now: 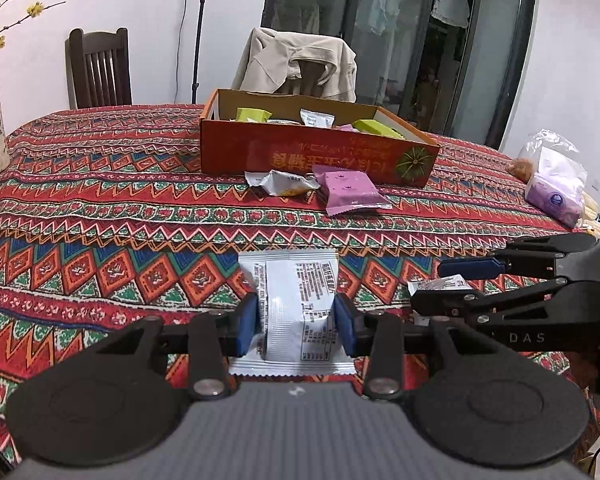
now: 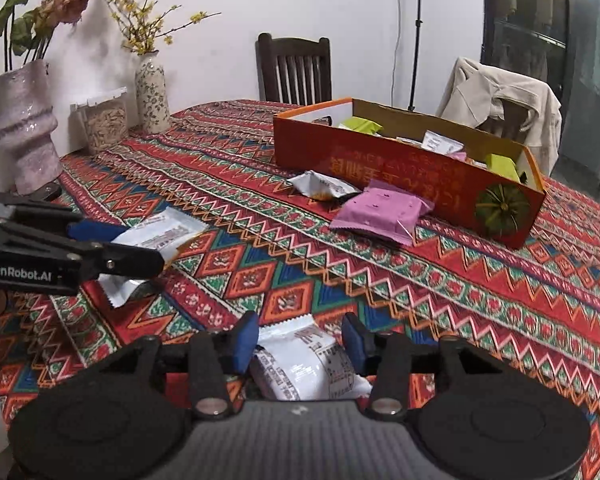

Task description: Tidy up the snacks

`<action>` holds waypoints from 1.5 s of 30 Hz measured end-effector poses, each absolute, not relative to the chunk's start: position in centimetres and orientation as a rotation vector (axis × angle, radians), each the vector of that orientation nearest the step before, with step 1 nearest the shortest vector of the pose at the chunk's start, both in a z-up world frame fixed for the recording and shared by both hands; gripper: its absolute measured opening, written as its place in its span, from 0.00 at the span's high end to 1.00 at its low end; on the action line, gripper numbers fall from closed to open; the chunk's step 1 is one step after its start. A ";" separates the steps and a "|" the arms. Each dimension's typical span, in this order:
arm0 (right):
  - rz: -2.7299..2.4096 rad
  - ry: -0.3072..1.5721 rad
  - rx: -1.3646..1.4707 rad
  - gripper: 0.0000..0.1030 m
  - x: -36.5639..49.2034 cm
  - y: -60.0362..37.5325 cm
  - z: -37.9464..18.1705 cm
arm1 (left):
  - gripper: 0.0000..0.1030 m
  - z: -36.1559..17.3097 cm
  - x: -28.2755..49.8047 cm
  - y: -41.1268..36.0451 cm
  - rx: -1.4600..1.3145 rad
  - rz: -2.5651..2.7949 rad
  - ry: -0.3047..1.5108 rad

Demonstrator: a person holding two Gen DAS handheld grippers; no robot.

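My left gripper [image 1: 296,320] is shut on a white snack packet [image 1: 296,280], its blue pads pinching the sides, above the patterned tablecloth [image 1: 100,208]. From the right wrist view this left gripper [image 2: 140,248] shows side-on with the same packet [image 2: 160,236]. My right gripper [image 2: 300,340] is shut on another white packet [image 2: 304,360], low over the cloth. Farther back stands the orange-red cardboard box [image 1: 320,152] holding green, white and pink packets. In front of the box [image 2: 404,172] lie a white-orange packet [image 2: 324,188] and a pink packet [image 2: 384,212].
Two vases [image 2: 24,128] with flowers and a clear jar [image 2: 104,120] stand at the table's left. A tissue pack in a plastic bag [image 1: 556,184] lies at the right edge. Behind the table are two chairs, one draped with a beige jacket [image 1: 300,64].
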State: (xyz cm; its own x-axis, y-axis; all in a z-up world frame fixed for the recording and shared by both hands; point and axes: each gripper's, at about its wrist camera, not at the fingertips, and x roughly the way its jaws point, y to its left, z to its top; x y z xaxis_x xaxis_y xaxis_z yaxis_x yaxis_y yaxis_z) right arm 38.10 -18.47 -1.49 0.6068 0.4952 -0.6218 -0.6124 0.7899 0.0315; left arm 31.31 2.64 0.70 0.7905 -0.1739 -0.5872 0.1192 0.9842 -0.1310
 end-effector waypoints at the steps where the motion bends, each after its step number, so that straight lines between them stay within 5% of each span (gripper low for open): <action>1: 0.644 0.659 -0.189 0.55 38.1 -18.5 -1.5 | 0.60 0.8 31.1 2.6 -0.086 -0.158 0.635; 3: 0.647 0.656 -0.207 0.36 37.7 -18.7 -1.3 | 0.60 0.8 30.9 2.6 -0.088 -0.157 0.632; 5: 0.668 0.673 -0.240 0.27 37.3 -18.8 -1.5 | 0.60 0.8 30.6 2.6 -0.089 -0.148 0.635; 18: 0.678 0.598 -0.174 0.28 36.0 -19.0 -0.6 | 0.60 0.5 30.5 2.3 -0.090 -0.140 0.649; 38: 0.692 0.634 -0.083 0.67 38.6 -19.1 -0.9 | 0.60 2.9 35.8 3.2 -0.095 -0.227 0.611; 45: 0.685 0.548 -0.015 0.67 43.4 -19.9 3.1 | 0.60 8.5 45.2 4.2 -0.036 -0.231 0.515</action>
